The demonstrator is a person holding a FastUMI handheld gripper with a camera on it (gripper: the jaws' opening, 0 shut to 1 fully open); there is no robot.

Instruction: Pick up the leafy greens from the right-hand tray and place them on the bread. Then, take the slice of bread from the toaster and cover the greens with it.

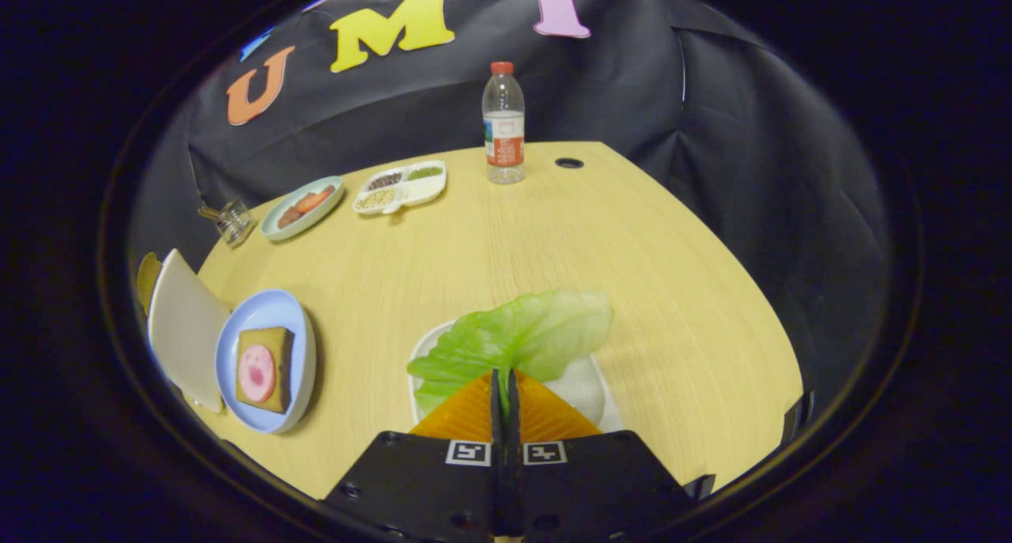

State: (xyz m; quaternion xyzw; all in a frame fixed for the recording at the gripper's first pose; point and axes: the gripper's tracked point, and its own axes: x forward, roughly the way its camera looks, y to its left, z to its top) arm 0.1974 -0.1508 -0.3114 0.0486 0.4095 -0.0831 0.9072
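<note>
Pale wooden counter (553, 235) against black cloth. At lower centre the tool (504, 381) is closed, both fingers pinching the stem of the leafy greens (522, 333), which spread just ahead of the fingers over a white tray (589, 389). At lower left, a blue plate (265, 314) carries the bread (273, 345) topped with a pink slice (257, 373). In the upper part of the frame stand a water bottle (504, 124), a divided dish (399, 187) and a green plate (304, 207).
</note>
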